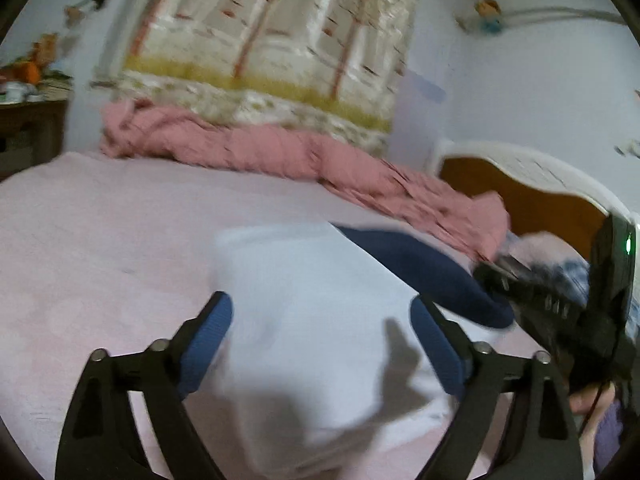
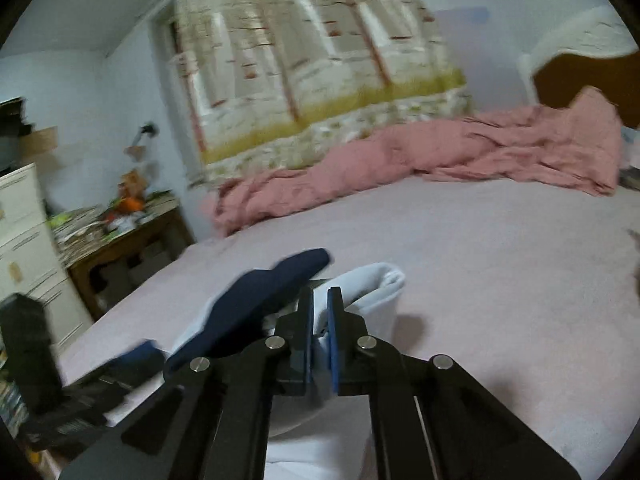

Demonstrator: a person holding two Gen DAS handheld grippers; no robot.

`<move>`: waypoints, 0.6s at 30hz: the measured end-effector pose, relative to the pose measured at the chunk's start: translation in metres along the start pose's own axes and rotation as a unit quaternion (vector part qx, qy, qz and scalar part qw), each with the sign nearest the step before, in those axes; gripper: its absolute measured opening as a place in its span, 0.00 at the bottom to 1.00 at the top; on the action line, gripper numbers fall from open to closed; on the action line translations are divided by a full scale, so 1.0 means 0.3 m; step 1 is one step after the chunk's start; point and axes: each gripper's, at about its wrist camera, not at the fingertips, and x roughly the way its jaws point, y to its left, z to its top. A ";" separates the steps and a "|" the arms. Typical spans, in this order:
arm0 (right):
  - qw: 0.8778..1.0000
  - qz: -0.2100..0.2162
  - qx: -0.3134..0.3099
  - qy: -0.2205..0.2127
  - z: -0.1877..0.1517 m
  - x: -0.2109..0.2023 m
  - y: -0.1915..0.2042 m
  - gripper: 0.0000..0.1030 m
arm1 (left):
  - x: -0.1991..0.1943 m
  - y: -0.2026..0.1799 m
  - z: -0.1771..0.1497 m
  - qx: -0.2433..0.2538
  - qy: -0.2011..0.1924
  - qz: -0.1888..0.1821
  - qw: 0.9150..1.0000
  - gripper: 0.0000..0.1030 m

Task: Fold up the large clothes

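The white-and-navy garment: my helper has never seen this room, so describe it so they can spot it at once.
Start at the big bed with the pale pink sheet; a rumpled rose blanket lies along its far side. Nearer, the white garment with a navy sleeve lies between the open left tool, and the right tool pinches it. It is the only white cloth there.

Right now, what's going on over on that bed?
A person with a handheld gripper in each hand is folding a white garment with a navy part on the pink bed sheet. The right gripper is shut on a fold of the white cloth. The left gripper is open, its fingers either side of the garment, gripping nothing. A crumpled pink blanket lies along the far side of the bed. Both views are motion-blurred.
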 end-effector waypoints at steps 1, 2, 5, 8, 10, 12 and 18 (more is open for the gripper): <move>1.000 -0.015 0.002 0.013 -0.006 0.013 -0.006 0.07 | 0.005 0.020 0.006 -0.007 0.000 0.023 1.000 0.93; 0.999 -0.025 -0.001 0.030 -0.014 0.033 -0.011 0.07 | 0.025 0.045 0.007 -0.020 0.013 0.047 0.999 0.93; 0.995 -0.047 0.009 0.082 -0.046 0.088 -0.036 0.07 | 0.126 0.144 -0.018 -0.080 0.091 0.071 0.990 0.95; 0.993 -0.047 0.015 0.107 -0.059 0.104 -0.057 0.07 | 0.169 0.208 -0.029 -0.132 0.124 0.009 0.983 0.94; 0.992 -0.039 0.023 0.120 -0.063 0.120 -0.073 0.07 | 0.193 0.215 -0.038 -0.150 0.146 -0.058 0.976 0.89; 0.994 -0.015 0.048 0.100 -0.045 0.094 -0.096 0.09 | 0.193 0.191 -0.048 -0.143 0.145 -0.071 0.976 0.79; 0.995 0.075 0.062 0.004 0.006 -0.025 -0.101 0.59 | 0.153 0.034 -0.031 -0.016 0.107 -0.048 0.993 0.65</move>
